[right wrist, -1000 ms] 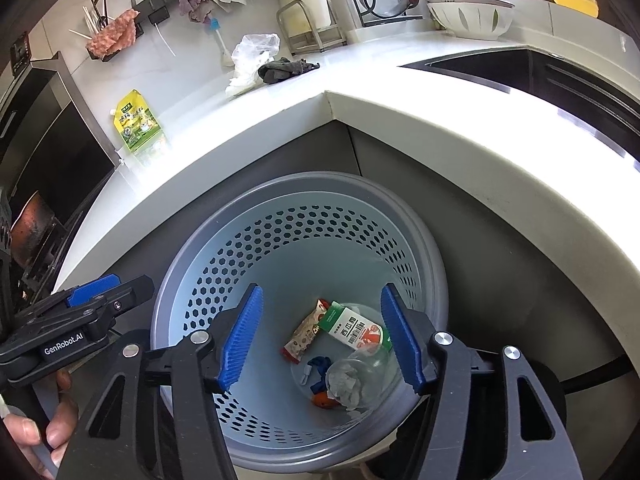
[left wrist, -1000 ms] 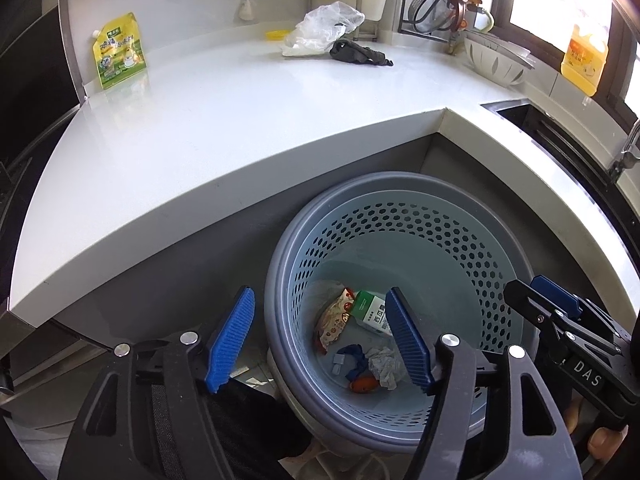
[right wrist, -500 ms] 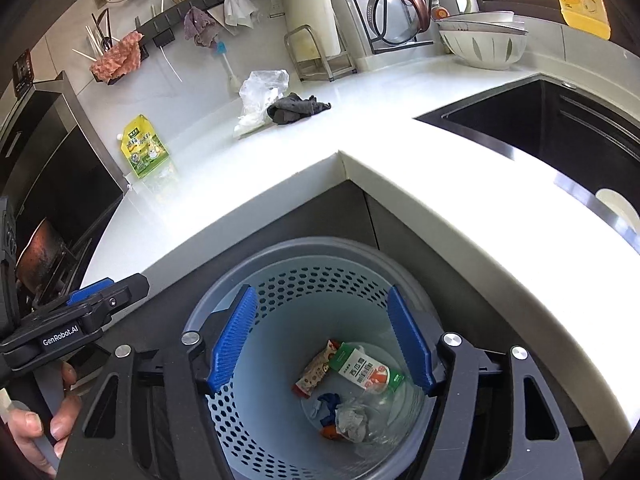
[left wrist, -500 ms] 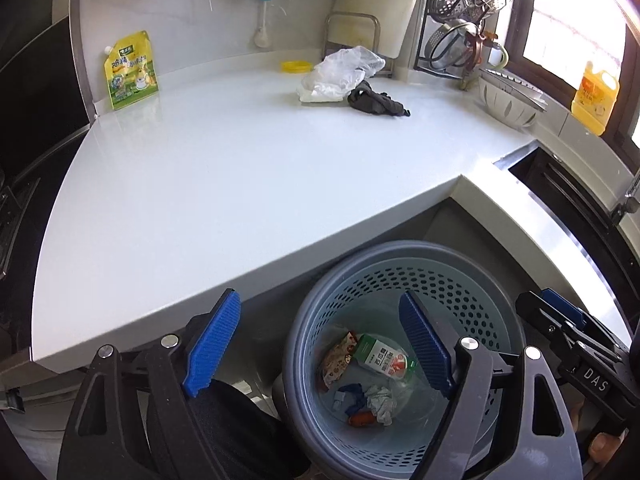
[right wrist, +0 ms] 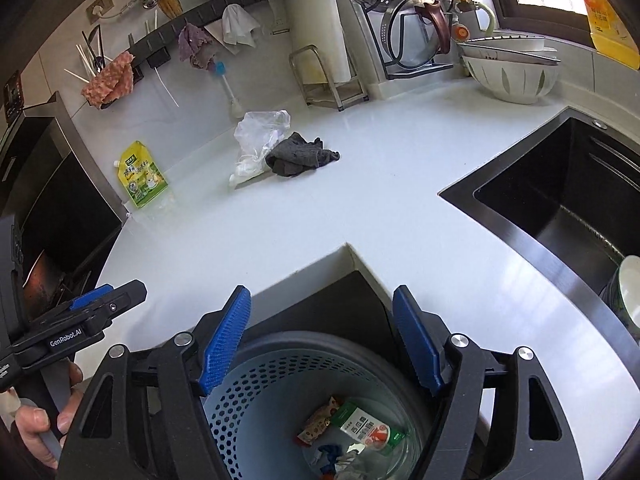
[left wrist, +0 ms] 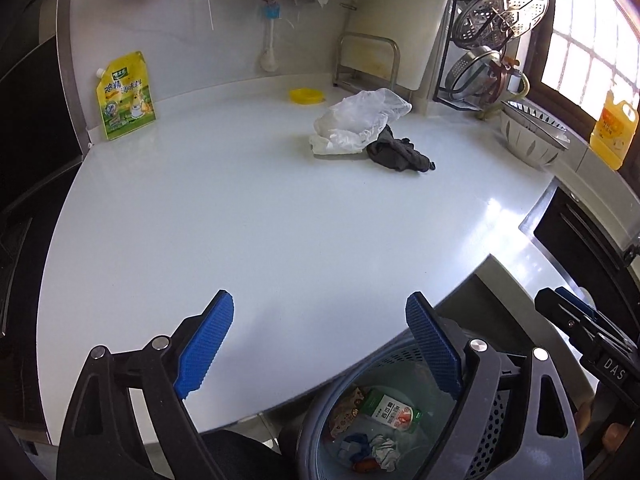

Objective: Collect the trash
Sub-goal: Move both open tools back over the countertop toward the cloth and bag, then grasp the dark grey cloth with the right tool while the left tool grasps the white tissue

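A grey-blue perforated bin (left wrist: 496,432) (right wrist: 260,384) stands on the floor below the counter's inner corner. It holds a green-and-white carton (left wrist: 394,408) (right wrist: 366,426), a snack wrapper (right wrist: 318,424), crumpled paper and blue scraps. On the white counter (left wrist: 240,208) (right wrist: 360,208) lie a crumpled clear plastic bag (left wrist: 360,120) (right wrist: 256,140) and a dark grey cloth (left wrist: 400,156) (right wrist: 300,156). A yellow-green pouch (left wrist: 126,96) (right wrist: 142,176) leans on the wall. My left gripper (left wrist: 320,344) is open and empty over the counter edge. My right gripper (right wrist: 320,344) is open and empty above the bin.
A black sink (right wrist: 560,200) holding a bowl (right wrist: 628,292) is at the right. Stacked bowls (left wrist: 532,136) (right wrist: 508,68), a pot-lid rack (left wrist: 492,40), a yellow oil bottle (left wrist: 614,132), a yellow lid (left wrist: 306,95) and a metal stand (right wrist: 328,80) line the back. A dark stove area is at the left.
Both grippers have risen and tilted up from over the bin toward the counter. The bin has dropped to the bottom of both views. Both stay open and empty.
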Demonstrator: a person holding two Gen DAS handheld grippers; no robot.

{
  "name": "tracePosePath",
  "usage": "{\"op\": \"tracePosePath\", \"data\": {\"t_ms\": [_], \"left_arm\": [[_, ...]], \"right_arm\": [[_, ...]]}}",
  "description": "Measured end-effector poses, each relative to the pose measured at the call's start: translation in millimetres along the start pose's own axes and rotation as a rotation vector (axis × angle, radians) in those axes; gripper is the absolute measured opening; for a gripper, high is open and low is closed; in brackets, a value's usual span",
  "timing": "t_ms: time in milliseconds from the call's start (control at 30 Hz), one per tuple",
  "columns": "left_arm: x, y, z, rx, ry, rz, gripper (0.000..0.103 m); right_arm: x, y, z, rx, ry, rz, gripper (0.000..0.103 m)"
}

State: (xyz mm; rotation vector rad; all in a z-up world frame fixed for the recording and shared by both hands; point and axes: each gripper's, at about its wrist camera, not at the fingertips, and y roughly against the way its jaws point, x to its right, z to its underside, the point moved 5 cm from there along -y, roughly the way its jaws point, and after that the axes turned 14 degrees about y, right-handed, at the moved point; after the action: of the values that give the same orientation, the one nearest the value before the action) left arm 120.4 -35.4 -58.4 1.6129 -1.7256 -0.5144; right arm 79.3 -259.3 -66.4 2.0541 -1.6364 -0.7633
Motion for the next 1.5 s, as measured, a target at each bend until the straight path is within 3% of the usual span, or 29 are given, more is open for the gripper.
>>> {"op": "tracePosePath", "data": {"t_ms": [733, 1100, 1500], "left_arm": [[-9, -55, -67, 0.026, 0.028, -0.019, 0.088], [-11, -81, -109, 0.058, 0.057, -0.03, 0.088], [-8, -103, -120, 0.047, 0.066, -0.027, 0.088]], "right_arm": [[7, -67, -62, -0.01, 0.032, -0.041, 0.07], [0, -105, -108, -0.021, 0.126, -0.034, 0.07], [1, -175, -142, -0.13, 0.205, -0.048, 0.071]]}}
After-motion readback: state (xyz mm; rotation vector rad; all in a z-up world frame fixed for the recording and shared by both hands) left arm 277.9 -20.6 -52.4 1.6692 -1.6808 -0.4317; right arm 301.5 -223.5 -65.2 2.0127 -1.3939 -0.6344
